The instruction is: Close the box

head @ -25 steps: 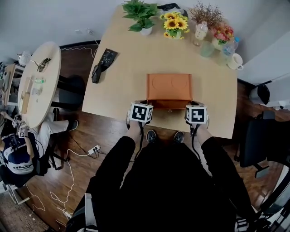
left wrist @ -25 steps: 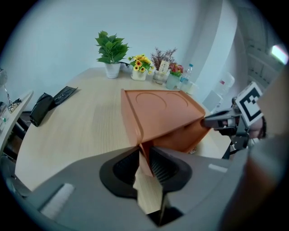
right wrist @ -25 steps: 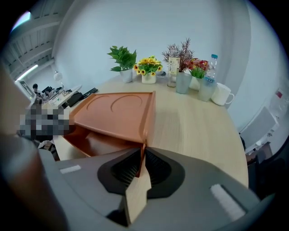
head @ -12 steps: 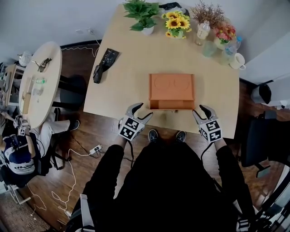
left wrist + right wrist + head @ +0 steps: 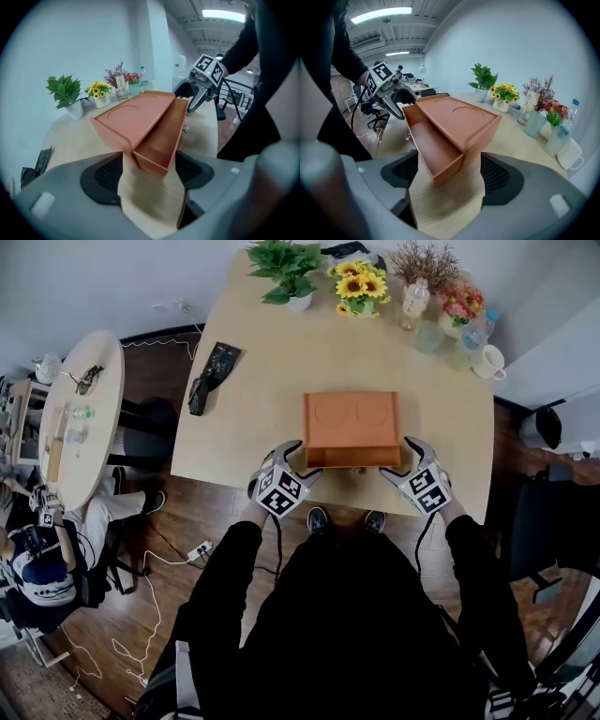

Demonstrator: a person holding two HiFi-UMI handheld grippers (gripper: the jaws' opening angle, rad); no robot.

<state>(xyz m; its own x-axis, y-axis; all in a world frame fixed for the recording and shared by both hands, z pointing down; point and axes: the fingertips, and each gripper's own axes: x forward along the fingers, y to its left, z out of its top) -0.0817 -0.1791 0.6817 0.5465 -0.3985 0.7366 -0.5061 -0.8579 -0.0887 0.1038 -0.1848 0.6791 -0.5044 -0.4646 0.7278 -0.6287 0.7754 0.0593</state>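
I see the orange box (image 5: pixel 352 423) at centre frame in the head view, sitting flat on the light wood table (image 5: pixel 262 381). Its drawer (image 5: pixel 352 458) sticks out of the lower edge, toward the person, so the box isn't closed. In the left gripper view the drawer is empty and has a small metal knob (image 5: pixel 186 127) on its front.

Left gripper (image 5: pixel 305 458) is at the lower-left corner of the box. Its jaws are opening and already spread wide. The drawer's corner sits in the gap between them, but the pads don't touch it. It has hold of nothing.

Right gripper (image 5: pixel 397 457) is at the lower-right corner and mirrors the left. Its jaws are also opening and wide. The other drawer corner is in the gap, clear of both pads, so nothing is gripped there either.

Along the top edge of the frame are a green plant in a white pot (image 5: pixel 286 268), sunflowers (image 5: pixel 361 287) and a white mug (image 5: pixel 487 364), all well apart from the box. A black object (image 5: pixel 214 371) lies near the table's left edge. I can't tell what it is.
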